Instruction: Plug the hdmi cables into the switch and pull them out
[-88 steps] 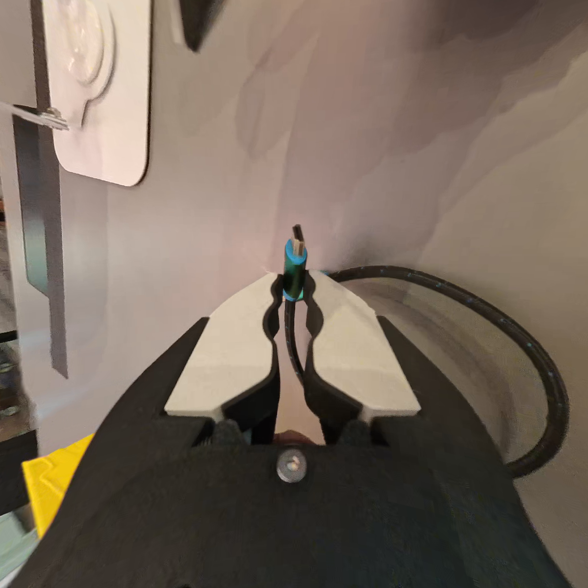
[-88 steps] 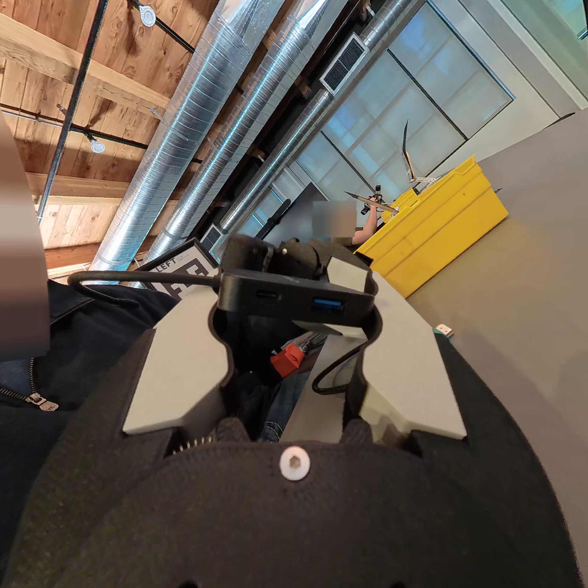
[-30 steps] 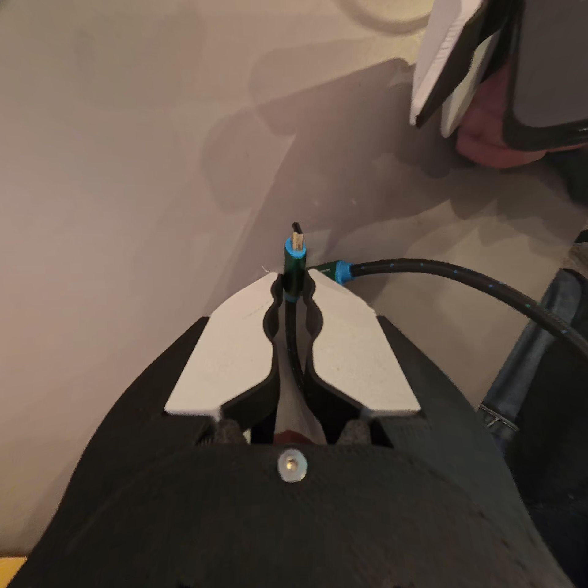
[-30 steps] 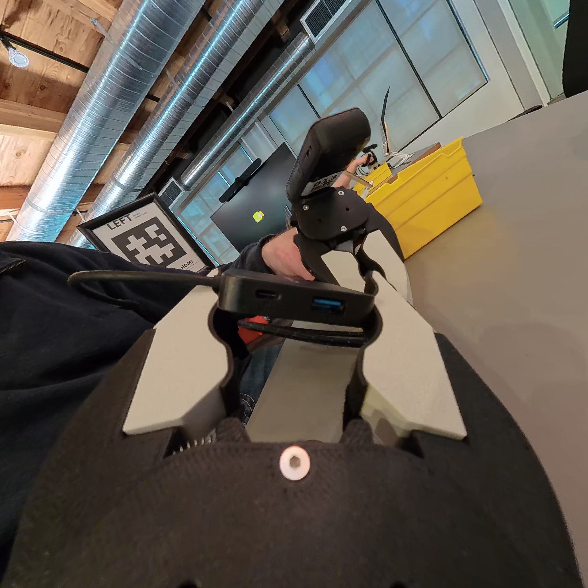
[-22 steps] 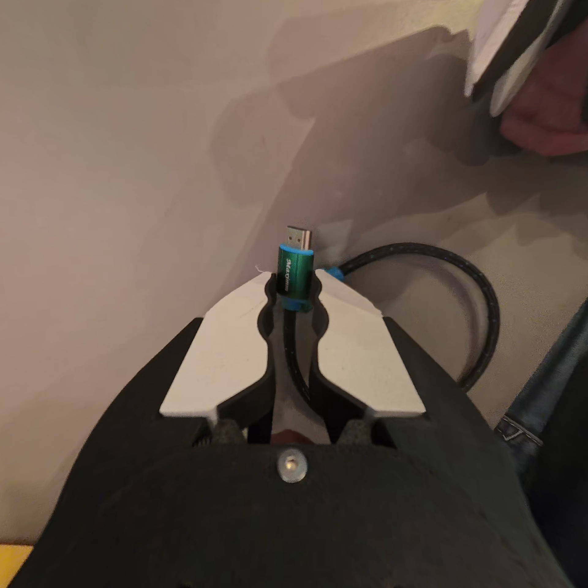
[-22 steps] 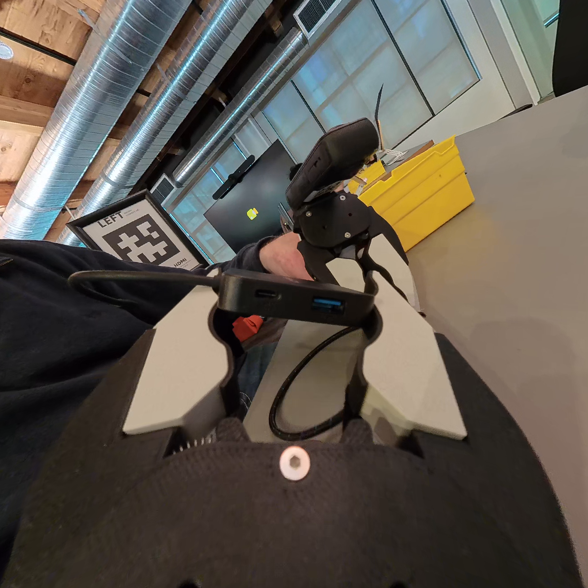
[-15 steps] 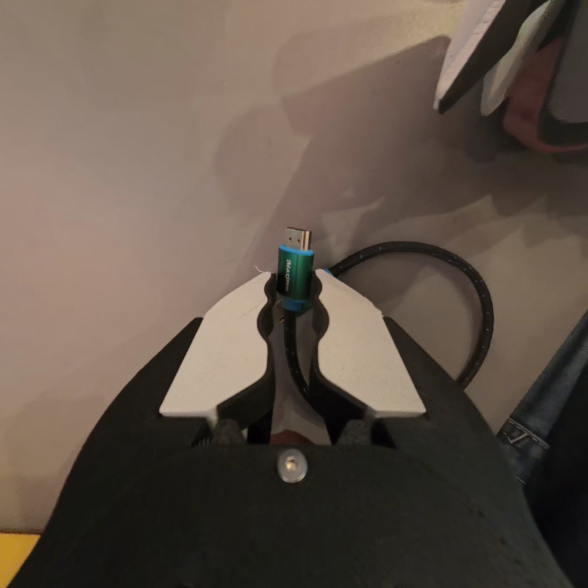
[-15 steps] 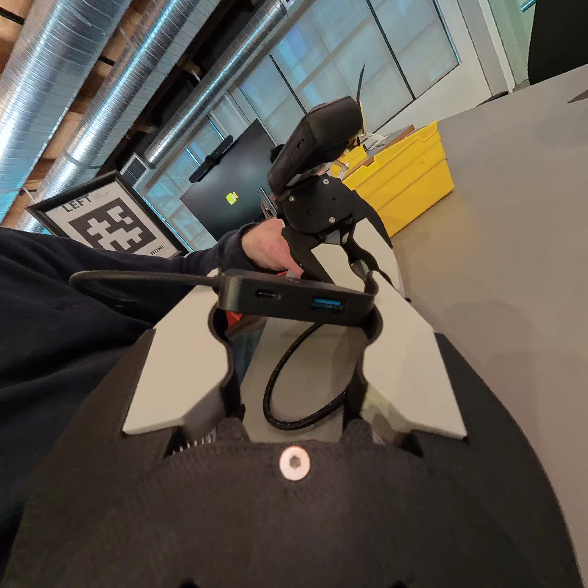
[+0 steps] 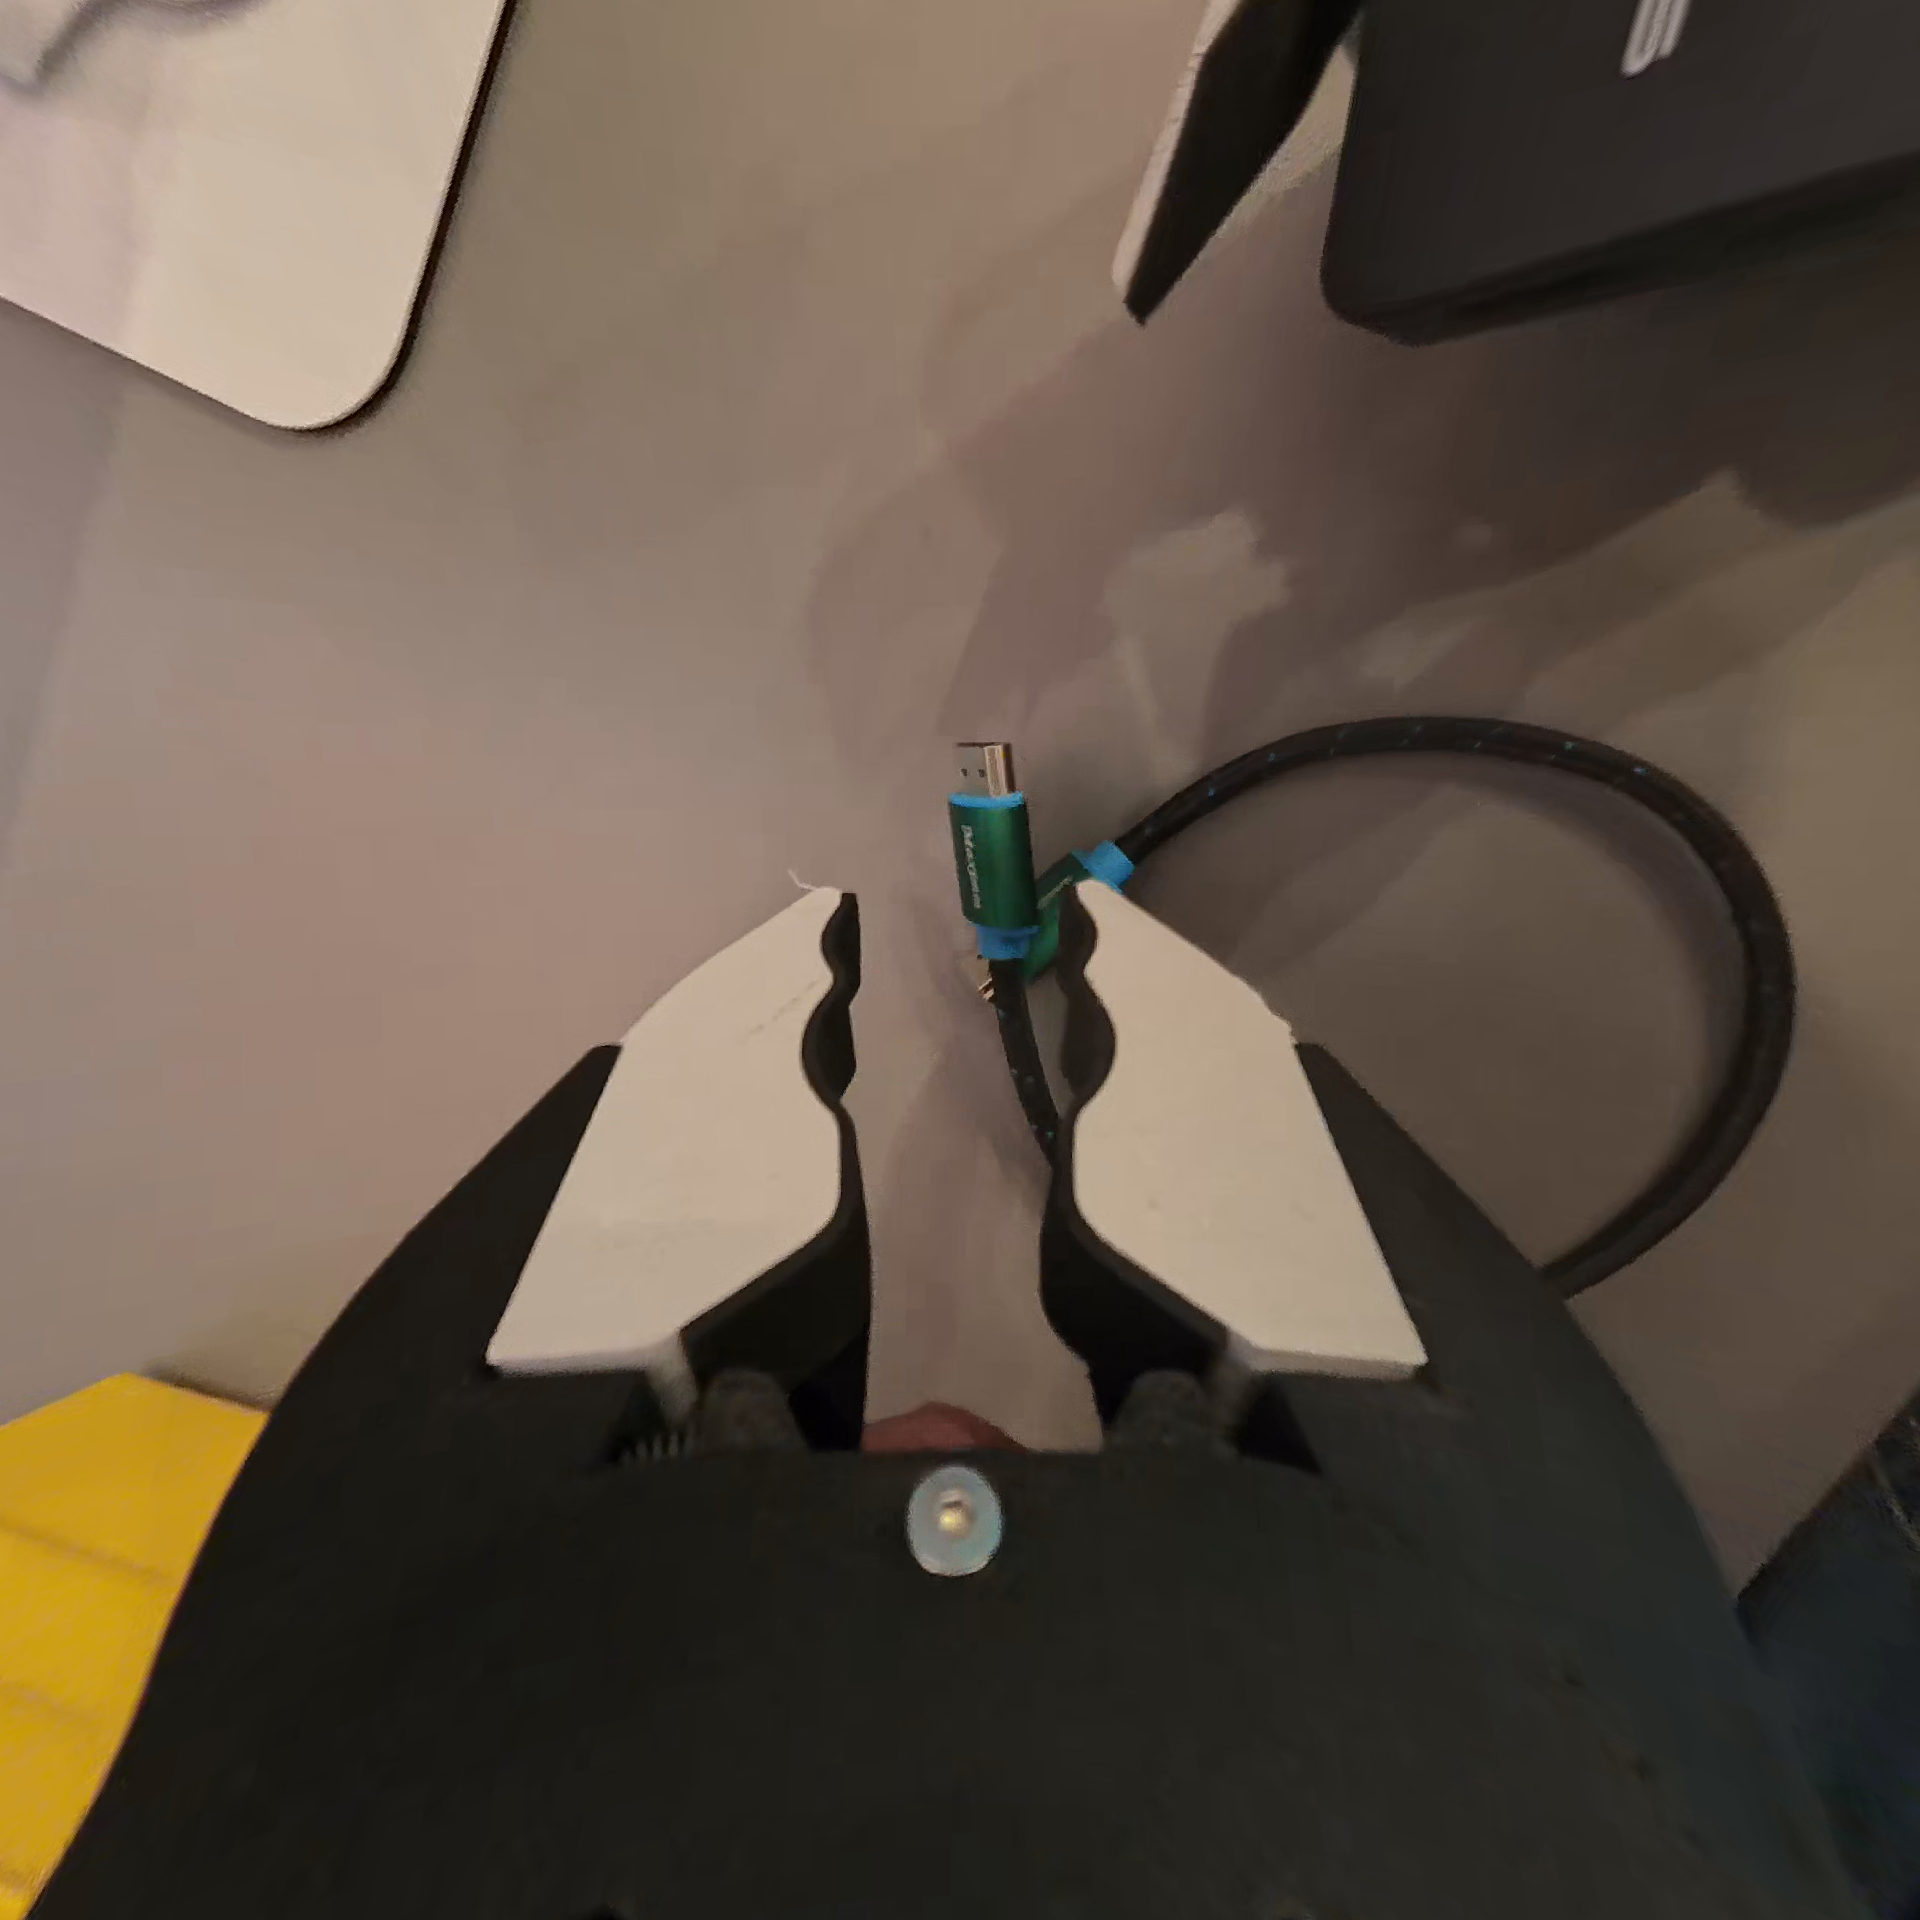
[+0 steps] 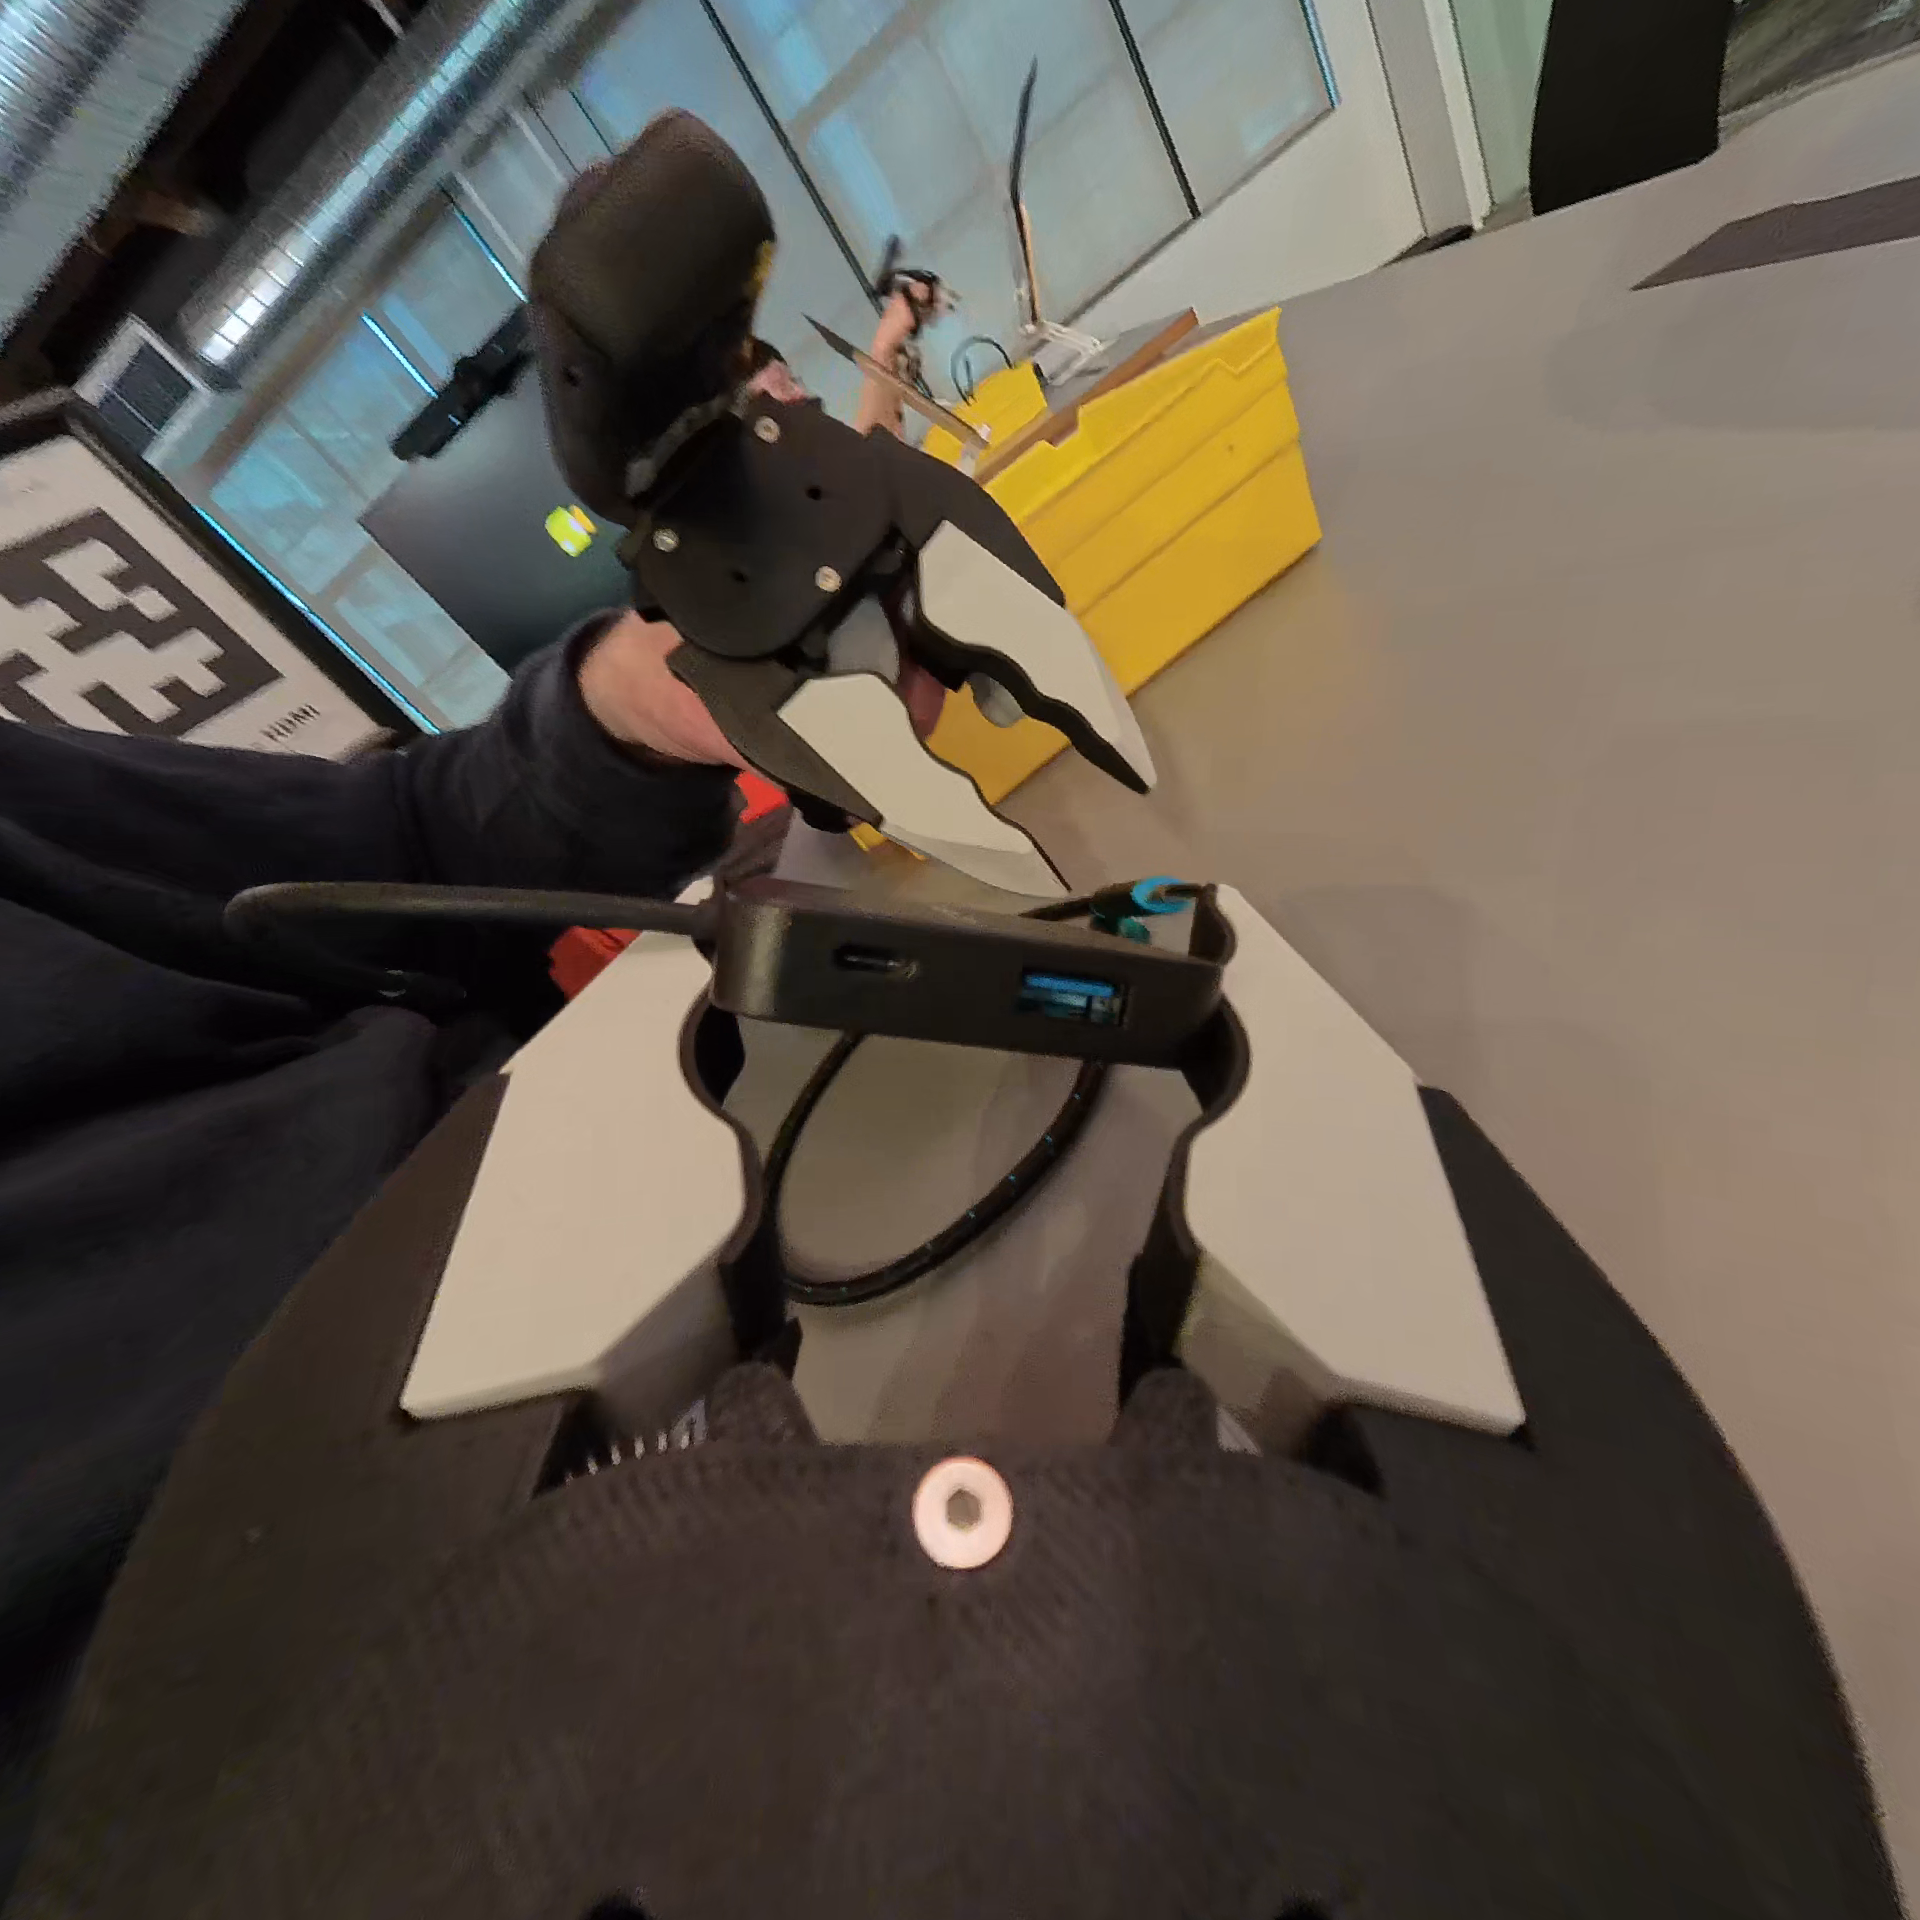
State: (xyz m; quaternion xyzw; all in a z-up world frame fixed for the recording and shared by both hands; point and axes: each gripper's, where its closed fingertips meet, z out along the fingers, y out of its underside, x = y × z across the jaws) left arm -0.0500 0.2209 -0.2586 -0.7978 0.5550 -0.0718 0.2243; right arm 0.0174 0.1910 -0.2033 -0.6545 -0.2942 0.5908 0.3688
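**One cable on the table, one switch in your right grip**

You have one HDMI cable [image 9: 1704,935] with two green plugs: one plug [image 9: 987,857] lies on the grey table [image 9: 520,727] between your left gripper [image 9: 961,914]'s spread fingers, untouched. Your left gripper tilts down over it. Your right gripper [image 10: 966,987] pinches the one black switch [image 10: 966,977] crosswise, held above the table. One yellow bin [image 10: 1164,520] sits beyond; I cannot tell what it holds.

An HDMI plug [image 9: 989,868] lies on the table [image 9: 520,727] between the left gripper's [image 9: 961,914] parted fingers, its cable [image 9: 1704,935] looping right; the switch [image 10: 966,982] sits clamped across the right gripper [image 10: 966,997].
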